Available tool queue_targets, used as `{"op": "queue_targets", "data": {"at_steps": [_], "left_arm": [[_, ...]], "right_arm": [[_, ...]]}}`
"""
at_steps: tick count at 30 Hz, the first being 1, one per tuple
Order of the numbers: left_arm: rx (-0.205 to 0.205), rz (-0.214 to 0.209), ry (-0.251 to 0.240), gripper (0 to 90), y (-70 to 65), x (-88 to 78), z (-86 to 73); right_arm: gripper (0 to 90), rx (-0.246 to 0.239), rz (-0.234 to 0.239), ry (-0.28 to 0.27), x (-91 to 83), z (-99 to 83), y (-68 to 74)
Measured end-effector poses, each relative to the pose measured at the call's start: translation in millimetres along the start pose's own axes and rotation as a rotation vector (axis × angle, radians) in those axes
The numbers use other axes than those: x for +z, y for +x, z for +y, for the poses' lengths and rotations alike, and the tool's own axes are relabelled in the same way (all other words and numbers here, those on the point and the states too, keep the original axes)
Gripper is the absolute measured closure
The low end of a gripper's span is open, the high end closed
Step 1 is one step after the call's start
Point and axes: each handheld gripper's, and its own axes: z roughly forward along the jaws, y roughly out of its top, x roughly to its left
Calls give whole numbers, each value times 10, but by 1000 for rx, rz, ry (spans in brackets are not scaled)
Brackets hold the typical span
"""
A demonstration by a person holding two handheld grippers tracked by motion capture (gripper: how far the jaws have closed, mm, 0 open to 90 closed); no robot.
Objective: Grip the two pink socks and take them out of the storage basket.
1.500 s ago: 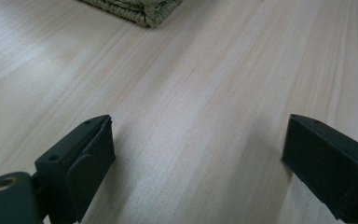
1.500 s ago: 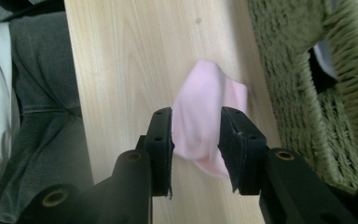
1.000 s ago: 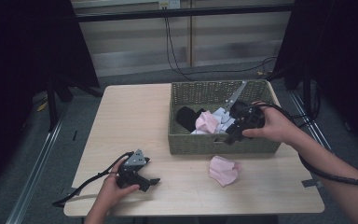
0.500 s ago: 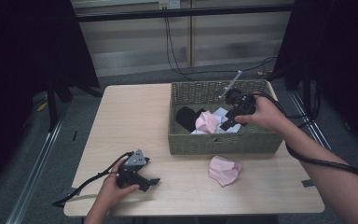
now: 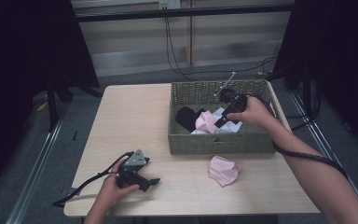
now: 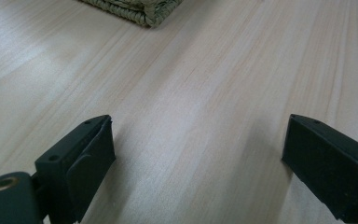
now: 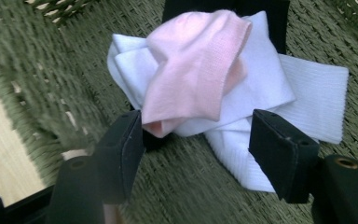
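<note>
Right tool point(image 7: 196, 140) inside the basket point(image 5: 219, 142) at the surface's far right; jaws have just been opening, nothing gripped. Pink sock point(image 7: 193, 70) just ahead atop white socks point(image 7: 270, 88). Left tool point(image 6: 200, 158) open, idle near front edge.

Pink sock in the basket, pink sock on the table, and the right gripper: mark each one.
Pink sock in the basket point(image 7: 193, 60): right gripper view, middle of its folded body.
Pink sock on the table point(image 5: 223, 169): high view, its centre.
Right gripper point(image 7: 196, 144): right gripper view, midway between its fingertips.
</note>
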Motion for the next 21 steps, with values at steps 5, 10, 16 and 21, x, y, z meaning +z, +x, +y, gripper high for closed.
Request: {"op": "queue_targets", "data": {"at_steps": [5, 10, 16, 21], "left_arm": [[-1, 0, -1, 84, 0, 0, 0], [0, 0, 0, 84, 0, 0, 0], [0, 0, 0, 83, 0, 0, 0], [-2, 0, -6, 84, -2, 4, -2]], "right_arm": [[337, 10, 13, -11, 66, 38, -18], [328, 19, 24, -11, 139, 87, -9], [310, 26, 29, -15, 244, 96, 17], [298, 52, 39, -12, 322, 112, 32]]}}
